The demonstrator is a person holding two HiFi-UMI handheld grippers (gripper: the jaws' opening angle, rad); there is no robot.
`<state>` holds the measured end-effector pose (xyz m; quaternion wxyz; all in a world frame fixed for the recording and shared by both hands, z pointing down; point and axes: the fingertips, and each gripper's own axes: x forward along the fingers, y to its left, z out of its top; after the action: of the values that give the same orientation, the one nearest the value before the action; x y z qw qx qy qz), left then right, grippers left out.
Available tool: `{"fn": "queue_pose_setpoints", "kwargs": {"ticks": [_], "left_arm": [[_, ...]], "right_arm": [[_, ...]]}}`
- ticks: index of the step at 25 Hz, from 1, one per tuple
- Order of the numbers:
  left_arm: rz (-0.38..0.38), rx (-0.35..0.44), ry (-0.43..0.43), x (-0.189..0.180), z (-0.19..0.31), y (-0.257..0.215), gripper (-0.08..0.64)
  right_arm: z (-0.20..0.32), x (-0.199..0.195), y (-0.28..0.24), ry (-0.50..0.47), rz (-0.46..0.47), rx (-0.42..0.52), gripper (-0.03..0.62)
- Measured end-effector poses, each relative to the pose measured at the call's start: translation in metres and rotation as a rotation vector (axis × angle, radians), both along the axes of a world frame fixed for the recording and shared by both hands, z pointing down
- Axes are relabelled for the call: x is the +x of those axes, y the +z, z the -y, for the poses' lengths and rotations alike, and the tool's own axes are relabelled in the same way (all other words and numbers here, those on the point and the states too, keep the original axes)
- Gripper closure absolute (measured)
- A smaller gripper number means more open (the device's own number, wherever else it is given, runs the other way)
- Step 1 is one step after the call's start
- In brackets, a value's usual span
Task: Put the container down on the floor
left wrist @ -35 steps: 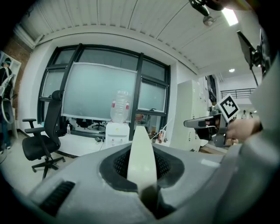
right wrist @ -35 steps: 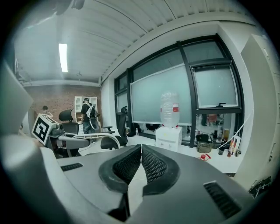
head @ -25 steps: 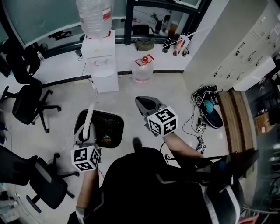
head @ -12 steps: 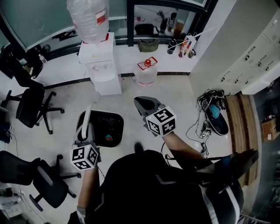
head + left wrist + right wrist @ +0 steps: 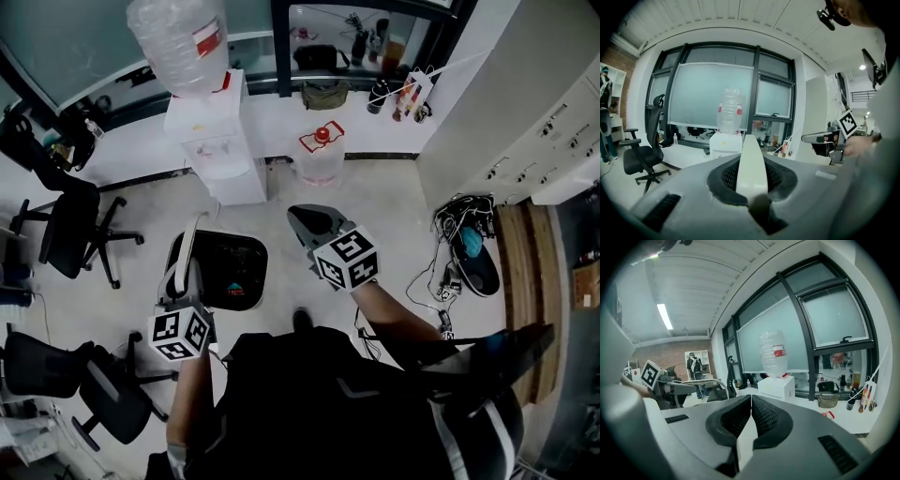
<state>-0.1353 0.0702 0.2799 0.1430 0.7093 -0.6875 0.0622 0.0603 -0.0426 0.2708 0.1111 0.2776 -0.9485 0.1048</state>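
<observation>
person has walked nearer dispenser (image 5: 220,150); left gripper (image 5: 185,274) clamped on handle (image 5: 188,239), container (image 5: 230,272) hanging above floor (image 5: 375,206); right gripper (image 5: 309,221) jaws together, empty. set-down not yet done.

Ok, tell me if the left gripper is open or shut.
Shut. The left gripper clamps the white handle of the black container; its pads press it on both sides.
</observation>
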Motion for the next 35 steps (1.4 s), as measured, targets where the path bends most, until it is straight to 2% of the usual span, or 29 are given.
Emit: {"fn": "queue_pose_setpoints", "kwargs": {"ticks": [10, 17, 30, 35], "left_arm": [[-0.023, -0.015, 0.112, -0.006, 0.054, 0.024, 0.514], [-0.026, -0.046, 0.27, -0.012, 0.096, 0.041, 0.514], [-0.015, -0.079, 0.461, -0.028, 0.168, 0.08, 0.517], [-0.022, -0.097, 0.552, -0.025, 0.189, 0.097, 0.517]], "right_arm": [[0.041, -0.015, 0.012, 0.057, -0.034, -0.003, 0.583], [0.078, -0.034, 0.008, 0.129, -0.072, -0.003, 0.583], [0.127, -0.069, 0.039, 0.177, -0.149, -0.055, 0.583], [0.141, -0.081, 0.04, 0.21, -0.131, -0.083, 0.583]]}}
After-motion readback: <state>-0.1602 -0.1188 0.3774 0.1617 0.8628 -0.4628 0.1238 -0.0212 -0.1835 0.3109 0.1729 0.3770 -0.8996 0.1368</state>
